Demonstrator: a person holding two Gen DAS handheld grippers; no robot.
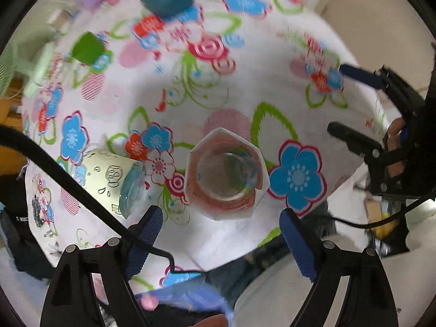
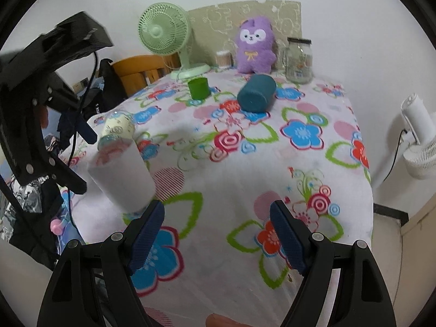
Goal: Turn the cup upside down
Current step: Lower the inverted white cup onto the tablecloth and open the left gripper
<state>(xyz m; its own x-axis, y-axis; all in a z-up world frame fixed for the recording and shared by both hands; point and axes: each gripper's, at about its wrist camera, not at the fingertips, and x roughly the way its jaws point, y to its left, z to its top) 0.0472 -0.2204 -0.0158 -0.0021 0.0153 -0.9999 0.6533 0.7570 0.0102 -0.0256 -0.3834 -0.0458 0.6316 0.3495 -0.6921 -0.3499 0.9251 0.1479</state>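
A frosted white hexagonal cup (image 1: 226, 175) stands upright on the flowered tablecloth, mouth up; I look down into it in the left wrist view. In the right wrist view the cup (image 2: 121, 175) stands at the near left. My left gripper (image 1: 222, 242) is open above the cup, empty. It shows from the side in the right wrist view (image 2: 79, 163), to the left of the cup. My right gripper (image 2: 218, 237) is open and empty over the cloth, to the right of the cup. It shows at the right edge of the left wrist view (image 1: 340, 98).
A pale yellow printed glass (image 1: 111, 179) lies on its side left of the cup. A teal cylinder (image 2: 256, 92) lies further back, with a green cup (image 2: 198, 87), a green fan (image 2: 169, 38), a purple plush (image 2: 254, 46) and a glass jar (image 2: 298, 60).
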